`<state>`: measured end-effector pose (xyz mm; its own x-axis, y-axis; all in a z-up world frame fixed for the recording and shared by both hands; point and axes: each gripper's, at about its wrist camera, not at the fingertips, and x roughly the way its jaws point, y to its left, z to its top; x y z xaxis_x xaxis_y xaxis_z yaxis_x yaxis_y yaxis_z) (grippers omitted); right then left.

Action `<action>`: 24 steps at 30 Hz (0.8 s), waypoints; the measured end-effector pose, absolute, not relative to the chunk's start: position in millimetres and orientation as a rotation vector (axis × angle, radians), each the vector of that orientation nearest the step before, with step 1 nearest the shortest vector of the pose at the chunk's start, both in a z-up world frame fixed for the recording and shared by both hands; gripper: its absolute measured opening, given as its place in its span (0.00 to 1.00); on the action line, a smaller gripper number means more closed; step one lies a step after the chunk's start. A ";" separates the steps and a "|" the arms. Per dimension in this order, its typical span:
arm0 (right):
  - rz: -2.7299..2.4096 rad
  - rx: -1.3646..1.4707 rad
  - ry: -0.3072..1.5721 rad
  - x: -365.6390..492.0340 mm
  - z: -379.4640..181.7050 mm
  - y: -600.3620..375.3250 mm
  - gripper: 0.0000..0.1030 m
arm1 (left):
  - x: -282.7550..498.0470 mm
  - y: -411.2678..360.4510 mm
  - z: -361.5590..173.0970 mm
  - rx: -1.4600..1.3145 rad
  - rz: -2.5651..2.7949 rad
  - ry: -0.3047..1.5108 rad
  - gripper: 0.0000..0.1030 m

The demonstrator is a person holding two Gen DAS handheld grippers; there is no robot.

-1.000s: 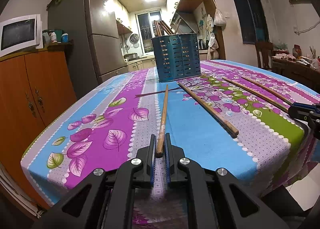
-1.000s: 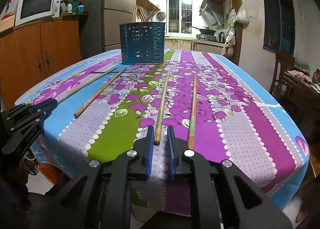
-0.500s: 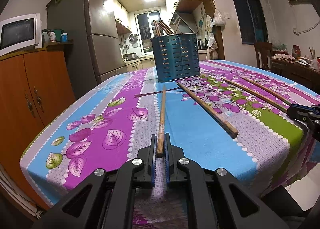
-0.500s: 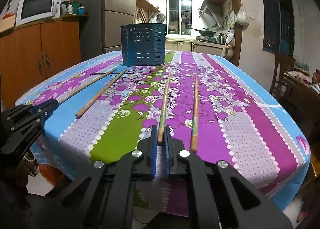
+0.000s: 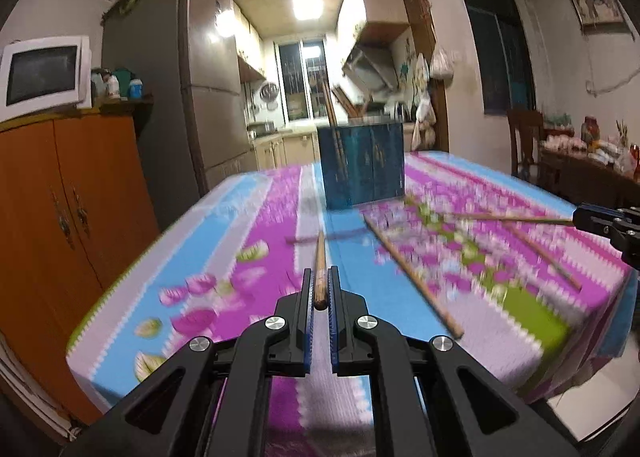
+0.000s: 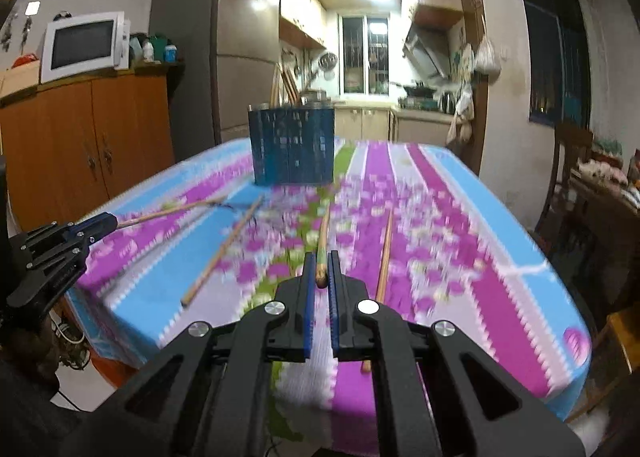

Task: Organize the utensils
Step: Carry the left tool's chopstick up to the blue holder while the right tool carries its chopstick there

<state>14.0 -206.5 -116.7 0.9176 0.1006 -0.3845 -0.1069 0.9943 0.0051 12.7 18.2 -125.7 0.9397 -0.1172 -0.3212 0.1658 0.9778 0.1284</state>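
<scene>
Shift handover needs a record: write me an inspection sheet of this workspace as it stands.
Surface: table under a floral striped tablecloth, blurred in both views.
Job's things: blue slotted utensil holder upright at the far end, chopsticks standing in it; two loose chopsticks on the cloth, one left of centre, one beside the right gripper.
Clutter: nothing seen on the table.
Grippers: left gripper shut on a chopstick; right gripper shut on another chopstick. Both held sticks look raised off the cloth.
Cables: wires on the floor under the table's left edge.
Surroundings: microwave on an orange cabinet, refrigerator, kitchen beyond, wooden chair.
</scene>
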 end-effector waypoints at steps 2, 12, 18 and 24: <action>0.119 -0.011 0.367 15.7 -102.6 -208.9 0.04 | 12.9 21.5 -110.0 0.140 -0.153 0.297 0.07; 0.171 -0.024 0.276 54.0 -31.6 -218.9 0.04 | 57.0 41.2 -35.9 0.023 -0.224 0.295 0.07; 0.197 -0.042 0.267 79.7 0.6 -216.1 0.04 | 97.7 51.0 -1.5 -0.022 -0.263 0.330 0.07; 0.244 -0.034 0.302 109.3 21.2 -211.1 0.04 | 136.0 47.9 27.1 -0.031 -0.297 0.365 0.07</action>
